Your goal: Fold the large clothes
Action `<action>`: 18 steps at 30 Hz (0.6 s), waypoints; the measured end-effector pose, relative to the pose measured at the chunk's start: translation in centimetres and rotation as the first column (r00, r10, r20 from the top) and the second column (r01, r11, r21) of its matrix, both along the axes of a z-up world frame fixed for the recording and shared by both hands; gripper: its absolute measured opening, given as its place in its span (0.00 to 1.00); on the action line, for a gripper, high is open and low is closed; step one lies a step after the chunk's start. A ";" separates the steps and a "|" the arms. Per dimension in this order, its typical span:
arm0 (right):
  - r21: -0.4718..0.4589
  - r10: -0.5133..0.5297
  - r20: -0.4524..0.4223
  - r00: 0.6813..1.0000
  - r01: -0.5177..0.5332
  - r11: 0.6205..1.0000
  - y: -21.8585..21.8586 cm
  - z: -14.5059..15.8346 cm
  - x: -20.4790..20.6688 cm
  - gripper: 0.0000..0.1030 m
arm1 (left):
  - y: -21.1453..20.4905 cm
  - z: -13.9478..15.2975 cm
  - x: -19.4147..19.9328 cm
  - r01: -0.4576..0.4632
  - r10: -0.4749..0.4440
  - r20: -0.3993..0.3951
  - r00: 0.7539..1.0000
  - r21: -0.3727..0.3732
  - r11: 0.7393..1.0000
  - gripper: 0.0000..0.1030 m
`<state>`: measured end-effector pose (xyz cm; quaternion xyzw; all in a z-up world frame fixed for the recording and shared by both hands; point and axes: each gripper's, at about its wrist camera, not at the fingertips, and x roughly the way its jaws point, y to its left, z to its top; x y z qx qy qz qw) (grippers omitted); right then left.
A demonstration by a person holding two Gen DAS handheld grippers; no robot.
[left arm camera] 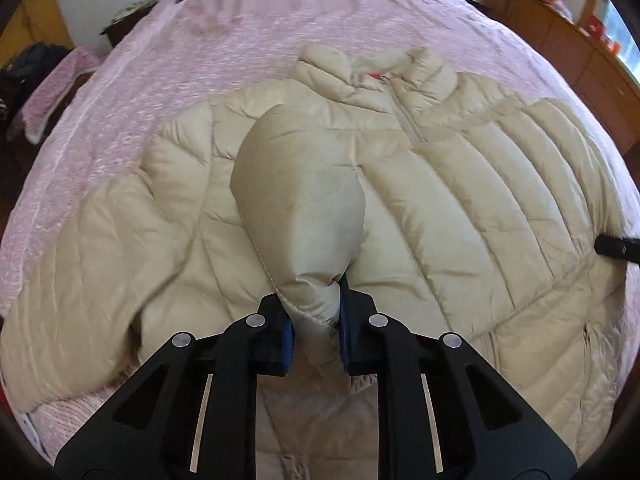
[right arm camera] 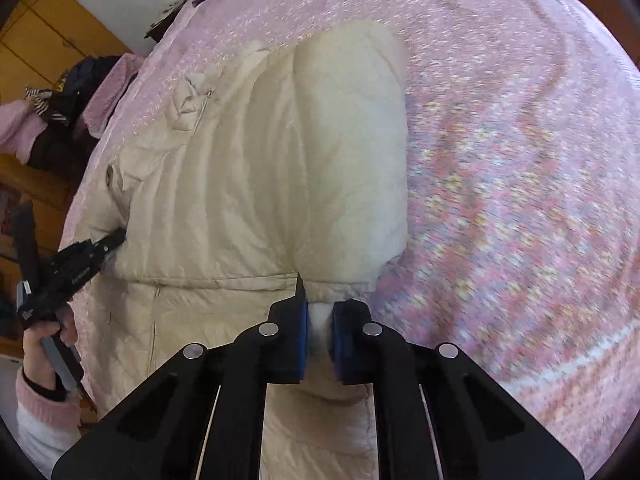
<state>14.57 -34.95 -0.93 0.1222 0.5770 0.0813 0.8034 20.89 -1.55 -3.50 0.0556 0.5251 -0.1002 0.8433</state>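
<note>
A large beige puffer jacket (left arm camera: 460, 168) lies front up on a pink bedspread (left arm camera: 248, 32), collar (left arm camera: 372, 68) toward the far end. My left gripper (left arm camera: 316, 320) is shut on the jacket's left sleeve cuff (left arm camera: 308, 216), held over the jacket's body. My right gripper (right arm camera: 318, 332) is shut on the jacket's right sleeve (right arm camera: 352, 152) at its end, near the jacket's right edge. The left gripper also shows in the right wrist view (right arm camera: 72, 268), held by a hand. The right gripper's tip shows at the right edge of the left wrist view (left arm camera: 616, 246).
The bedspread (right arm camera: 520, 160) spreads wide to the right of the jacket. Dark clothes and a pink towel (left arm camera: 52, 88) lie beside the bed at left. Wooden furniture (left arm camera: 580, 52) stands at the right. Yellow cabinets (right arm camera: 44, 40) stand at far left.
</note>
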 end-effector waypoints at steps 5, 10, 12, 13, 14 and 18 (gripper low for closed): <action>-0.073 -0.021 -0.032 0.999 0.019 0.997 -1.7 0.8 -1.6 0.09 | -3.1 0.1 -2.3 0.089 -0.091 -0.027 0.995 -0.066 0.994 0.16; -0.091 -0.067 -0.030 0.997 0.064 0.994 -3.2 0.5 -2.2 0.10 | -5.1 1.0 -0.8 0.095 -0.096 -0.016 0.995 -0.089 0.992 0.16; -0.086 -0.058 -0.016 0.998 0.057 0.995 -2.8 0.5 -2.3 0.13 | -5.3 1.3 0.8 0.082 -0.082 0.010 0.997 -0.070 0.994 0.16; -0.089 -0.050 -0.003 0.999 0.050 0.995 -2.3 0.6 -2.3 0.17 | -5.2 1.4 1.6 0.066 -0.065 0.015 0.998 -0.070 0.995 0.16; -0.094 -0.047 0.010 0.999 0.047 0.994 -2.1 0.8 -2.5 0.20 | -4.9 1.5 2.3 0.047 -0.046 0.017 0.999 -0.068 0.997 0.16; -0.129 -0.043 0.072 0.996 0.052 0.990 -1.5 2.2 -3.9 0.31 | -3.3 1.0 4.6 -0.002 0.003 0.018 1.000 -0.043 0.999 0.30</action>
